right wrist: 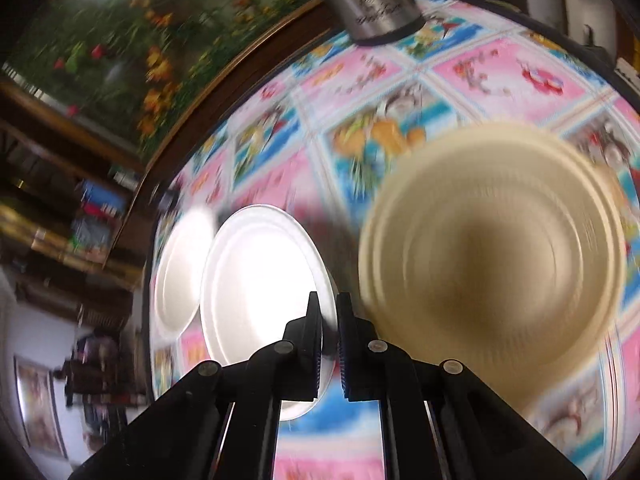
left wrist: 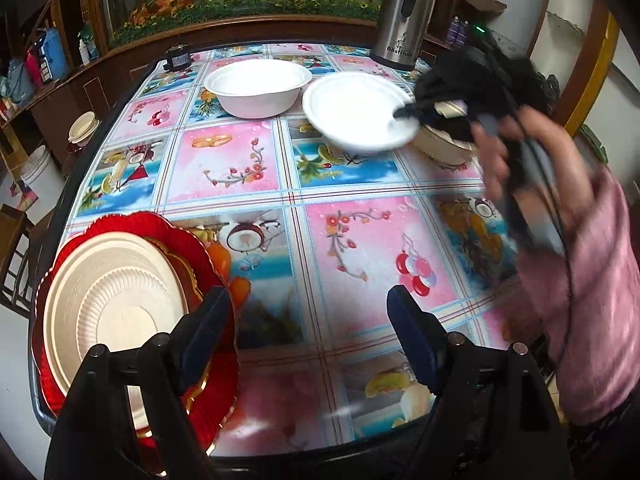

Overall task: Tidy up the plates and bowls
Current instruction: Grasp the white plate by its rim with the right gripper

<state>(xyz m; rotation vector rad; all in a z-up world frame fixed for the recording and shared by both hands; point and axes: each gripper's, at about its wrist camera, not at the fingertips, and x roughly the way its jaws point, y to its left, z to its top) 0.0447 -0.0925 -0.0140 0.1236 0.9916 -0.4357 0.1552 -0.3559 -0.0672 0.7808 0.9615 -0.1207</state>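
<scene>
- Cream paper plates [left wrist: 116, 292] lie stacked on a scalloped red plate [left wrist: 192, 256] at the desk's [left wrist: 280, 200] left edge.
- Left claw [left wrist: 308, 340] hangs wide open, empty.
- Deep white foam bowl [left wrist: 258, 86] sits far back.
- Right claw [right wrist: 329, 304] pinches a tilted white foam bowl's [left wrist: 356, 110] rim, beside a cream bowl [right wrist: 492, 248].

The right gripper [right wrist: 329, 312] fingers pinch a white bowl's [right wrist: 260, 280] rim beside a beige bowl [right wrist: 492, 260].

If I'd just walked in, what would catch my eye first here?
Probably the loud pink-and-blue tablecloth, then the red scalloped plate stacked with cream plates at its near left corner. Toward the far right, the right gripper pinches the rim of a tilted white bowl, beside another white bowl.
</scene>
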